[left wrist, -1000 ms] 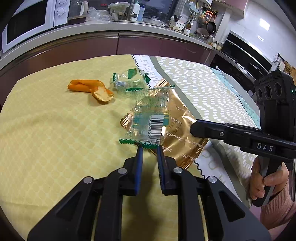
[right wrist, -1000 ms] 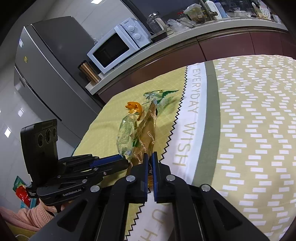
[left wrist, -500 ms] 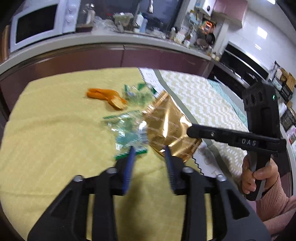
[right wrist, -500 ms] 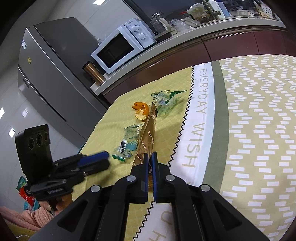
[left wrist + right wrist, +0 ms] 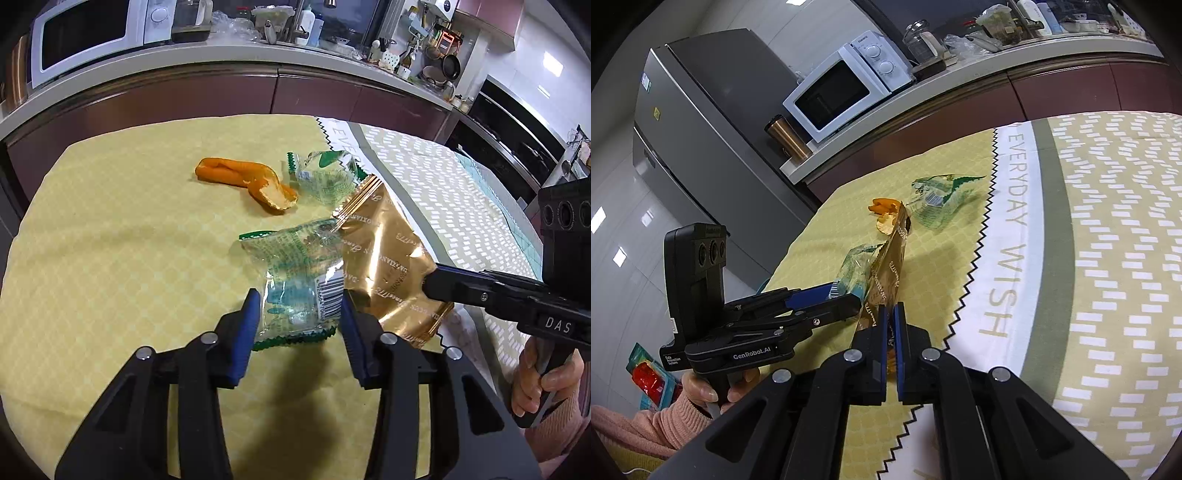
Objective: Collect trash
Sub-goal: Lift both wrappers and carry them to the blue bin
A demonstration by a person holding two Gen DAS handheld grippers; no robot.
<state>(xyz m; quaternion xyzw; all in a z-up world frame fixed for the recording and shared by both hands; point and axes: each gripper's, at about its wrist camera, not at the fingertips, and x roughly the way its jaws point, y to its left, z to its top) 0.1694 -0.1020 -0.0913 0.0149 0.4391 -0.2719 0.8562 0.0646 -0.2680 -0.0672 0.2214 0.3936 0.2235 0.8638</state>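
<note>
A clear green-printed wrapper with a barcode (image 5: pixel 295 280) lies flat on the yellow tablecloth (image 5: pixel 110 258). My left gripper (image 5: pixel 301 314) stands open with one finger on each side of this wrapper, not clamping it. A gold foil wrapper (image 5: pixel 391 266) rises beside it, and my right gripper (image 5: pixel 893 317) is shut on its near edge. Farther back lie an orange peel (image 5: pixel 243 181) and a second clear green wrapper (image 5: pixel 325 177). The right wrist view shows the left gripper (image 5: pixel 842 297) low on the left beside the gold foil wrapper (image 5: pixel 890 266).
A kitchen counter with a white microwave (image 5: pixel 846 92) and a copper tumbler (image 5: pixel 786 138) runs behind the table, with a grey fridge (image 5: pixel 701 122) to its left. A hand in a pink sleeve (image 5: pixel 543 384) holds the right gripper's handle. A patterned cloth (image 5: pixel 1115 258) covers the table's right side.
My left gripper has opened and let the clear barcode wrapper drop flat onto the cloth, then moved over it so its fingers straddle it. The right gripper kept its hold on the gold foil.
</note>
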